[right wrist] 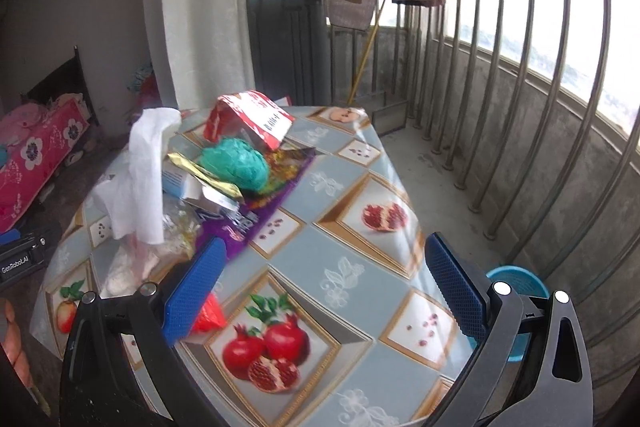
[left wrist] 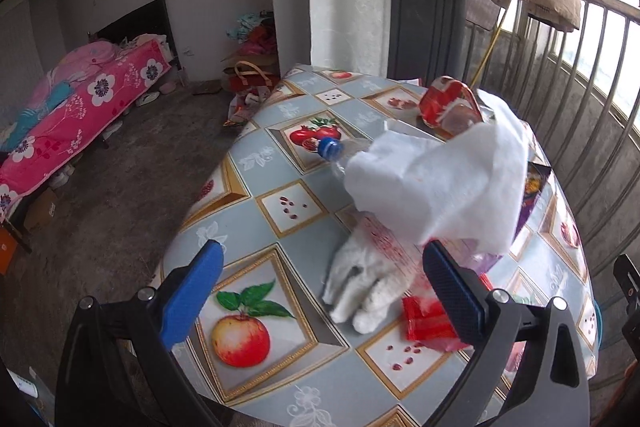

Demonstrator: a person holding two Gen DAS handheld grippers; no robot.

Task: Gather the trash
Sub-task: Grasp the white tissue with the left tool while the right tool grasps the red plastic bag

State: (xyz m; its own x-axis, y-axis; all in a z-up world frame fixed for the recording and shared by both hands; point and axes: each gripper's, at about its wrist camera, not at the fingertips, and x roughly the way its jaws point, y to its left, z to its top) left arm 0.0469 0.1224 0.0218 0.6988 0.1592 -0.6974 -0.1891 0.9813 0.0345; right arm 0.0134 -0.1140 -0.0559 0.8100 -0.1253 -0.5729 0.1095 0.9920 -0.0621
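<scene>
left gripper (left wrist: 320,291): jaws spread wide, empty | right gripper (right wrist: 324,287): jaws spread wide, empty | white tissue (left wrist: 440,183) heaped over plastic bottle (left wrist: 334,151) on tabletop (left wrist: 256,183) | red wrapper (left wrist: 424,323) near tissue

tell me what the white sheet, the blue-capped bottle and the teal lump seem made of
Big white crumpled sheet: soft matte tissue or nonwoven wipe, judging by its limp folds. Blue-capped clear bottle: probably thin glossy plastic, since the tablecloth shows through it. Teal crinkled lump: likely crumpled paper or thin plastic; too blurred to settle.
</scene>
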